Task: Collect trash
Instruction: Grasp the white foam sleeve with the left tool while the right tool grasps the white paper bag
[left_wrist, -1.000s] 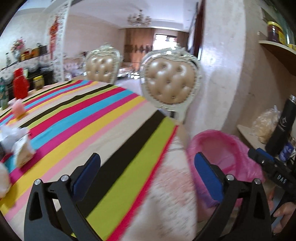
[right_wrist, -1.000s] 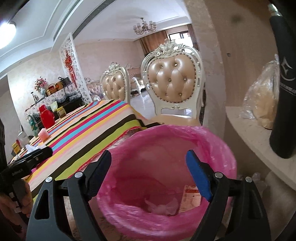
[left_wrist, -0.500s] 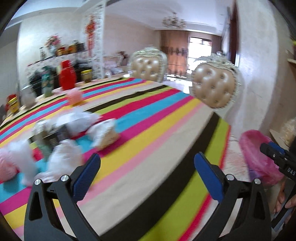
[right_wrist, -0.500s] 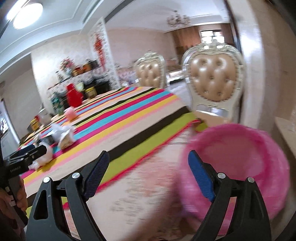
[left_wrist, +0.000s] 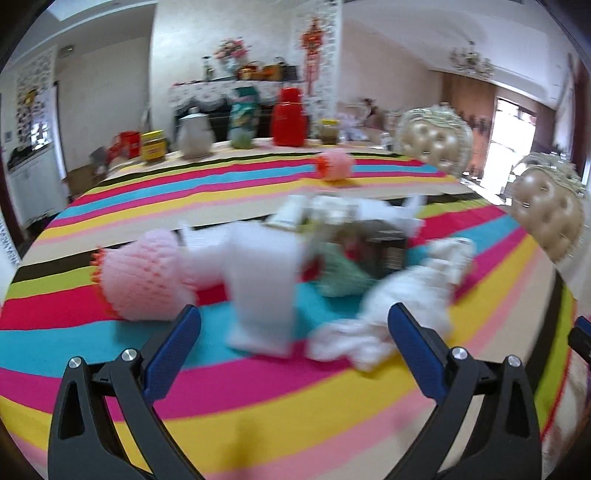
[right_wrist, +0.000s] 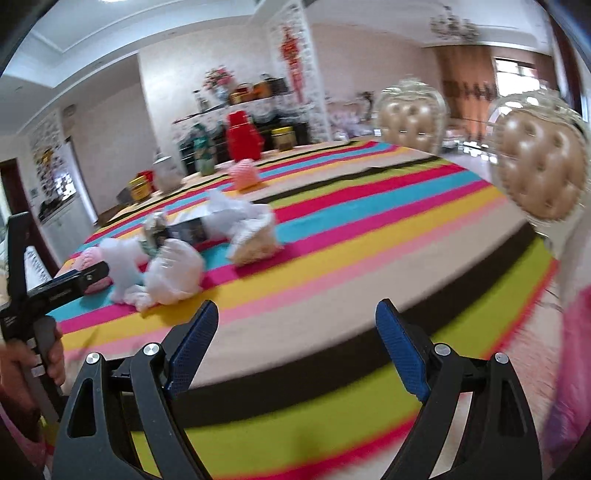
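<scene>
Now both spread wide, gripping nothing. Left claw (left_wrist: 293, 326) low over the striped worktop (left_wrist: 258, 424), trash heap straight ahead — white plastic piece (left_wrist: 264, 284) between the blue pads, crumpled white tissue (left_wrist: 402, 295) just before the right-hand pad, pink foam net (left_wrist: 142, 278) ahead to the left, dark box (left_wrist: 384, 251) and green wrapper (left_wrist: 341, 273) farther behind, blurred. Right claw (right_wrist: 295, 334) near the worktop edge, well apart from that heap (right_wrist: 173, 266), up ahead to its left. Pink bin liner (right_wrist: 570, 369) at far right. Hand (right_wrist: 26, 363) on the left claw's handle.
</scene>
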